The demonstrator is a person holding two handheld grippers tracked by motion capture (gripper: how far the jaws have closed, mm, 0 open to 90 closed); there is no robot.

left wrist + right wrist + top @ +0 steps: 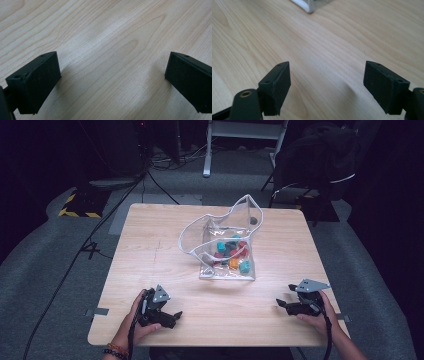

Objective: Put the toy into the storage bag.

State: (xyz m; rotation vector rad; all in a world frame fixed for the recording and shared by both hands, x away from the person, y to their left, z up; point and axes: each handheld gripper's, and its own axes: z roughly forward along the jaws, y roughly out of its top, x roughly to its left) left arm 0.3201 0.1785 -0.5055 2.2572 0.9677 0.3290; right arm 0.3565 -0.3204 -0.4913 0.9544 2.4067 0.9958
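1. Dark surroundings frame a pale wooden table (150,270) on grey carpet, with cables trailing across the floor behind it; we record this from the high view.
2. High view: we note a clear plastic bag (227,247) standing at the table's middle, towards the far side, its mouth gaping upward. Small coloured blocks (232,254), teal, red and orange, lie heaped in its bottom.
3. High view: we find the left gripper (167,315) held low at the near left edge and the right gripper (281,303) at the near right edge. Both are well apart from the bag.
4. Left gripper view: we see its jaws spread wide with bare wood grain between them; they hold nothing.
5. Right gripper view: we see its jaws likewise wide apart and empty above the table (324,50). A white-edged corner of the bag (308,6) shows at the top of this view, well ahead of the jaws.
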